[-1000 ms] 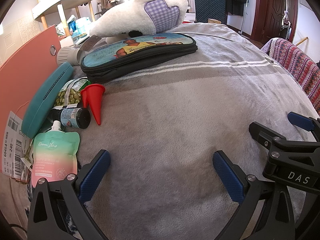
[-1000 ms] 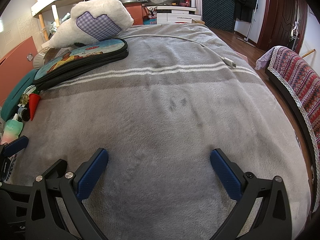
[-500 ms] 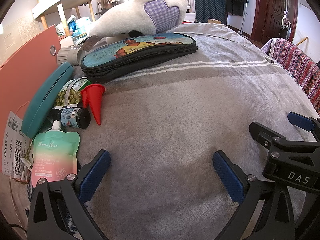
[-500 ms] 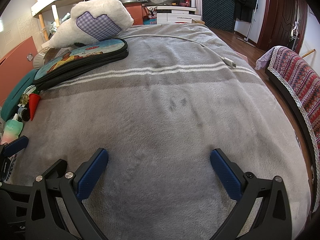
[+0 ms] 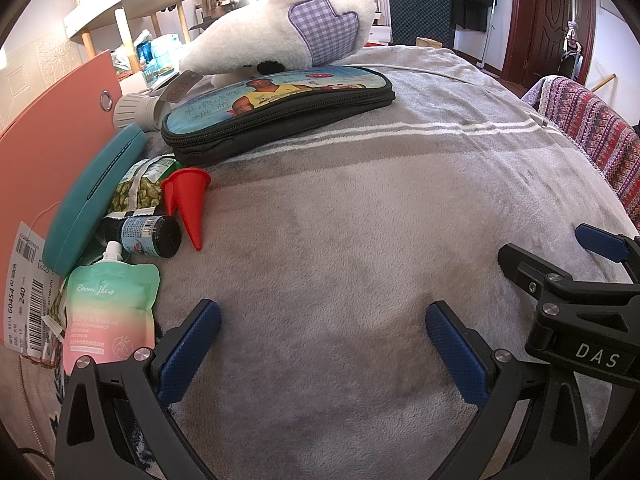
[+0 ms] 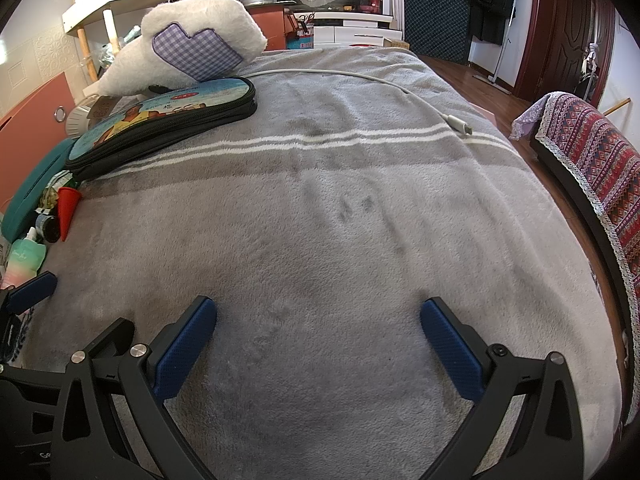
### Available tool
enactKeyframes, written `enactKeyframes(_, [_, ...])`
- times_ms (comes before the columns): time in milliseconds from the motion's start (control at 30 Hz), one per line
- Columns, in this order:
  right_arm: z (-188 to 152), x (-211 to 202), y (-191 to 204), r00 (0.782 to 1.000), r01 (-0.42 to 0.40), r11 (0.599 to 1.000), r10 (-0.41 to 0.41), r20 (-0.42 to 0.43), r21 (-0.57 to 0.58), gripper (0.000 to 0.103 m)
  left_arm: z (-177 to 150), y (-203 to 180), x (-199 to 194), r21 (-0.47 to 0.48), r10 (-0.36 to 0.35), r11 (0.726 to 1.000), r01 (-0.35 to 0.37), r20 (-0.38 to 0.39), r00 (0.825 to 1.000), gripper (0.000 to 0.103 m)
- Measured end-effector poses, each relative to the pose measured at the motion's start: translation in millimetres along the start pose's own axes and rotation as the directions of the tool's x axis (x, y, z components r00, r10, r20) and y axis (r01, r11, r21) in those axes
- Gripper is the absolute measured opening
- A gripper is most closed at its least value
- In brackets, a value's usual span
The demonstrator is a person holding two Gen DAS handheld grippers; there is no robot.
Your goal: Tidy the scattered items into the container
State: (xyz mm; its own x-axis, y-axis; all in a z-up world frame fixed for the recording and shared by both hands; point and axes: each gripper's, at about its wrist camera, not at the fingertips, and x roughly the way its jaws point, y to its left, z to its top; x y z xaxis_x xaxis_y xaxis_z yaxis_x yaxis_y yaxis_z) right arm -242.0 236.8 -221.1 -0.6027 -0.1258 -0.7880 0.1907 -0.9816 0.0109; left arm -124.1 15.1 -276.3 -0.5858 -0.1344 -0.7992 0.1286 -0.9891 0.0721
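Note:
Scattered items lie at the left of a grey blanket: a red cone, a dark small bottle, a green-pink pouch, a pea snack bag and a teal case. A black zip pouch with a printed top lies behind them, zipped shut. My left gripper is open and empty over bare blanket, right of the items. My right gripper is open and empty beside it, and also shows in the left wrist view. The cone and zip pouch show at the far left of the right wrist view.
A white plush pillow with a purple checked patch leans on the zip pouch. A white charging cable runs across the far blanket. A coral panel stands at the left. A patterned cloth covers furniture at the right.

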Motion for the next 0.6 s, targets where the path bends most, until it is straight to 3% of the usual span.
enactKeyframes(600, [0.4, -0.3, 0.1, 1.000, 0.000, 1.000, 0.000, 0.000, 0.000, 0.103, -0.2, -0.2, 0.1, -0.001, 0.001, 1.000, -0.001, 0.000, 1.000, 0.103])
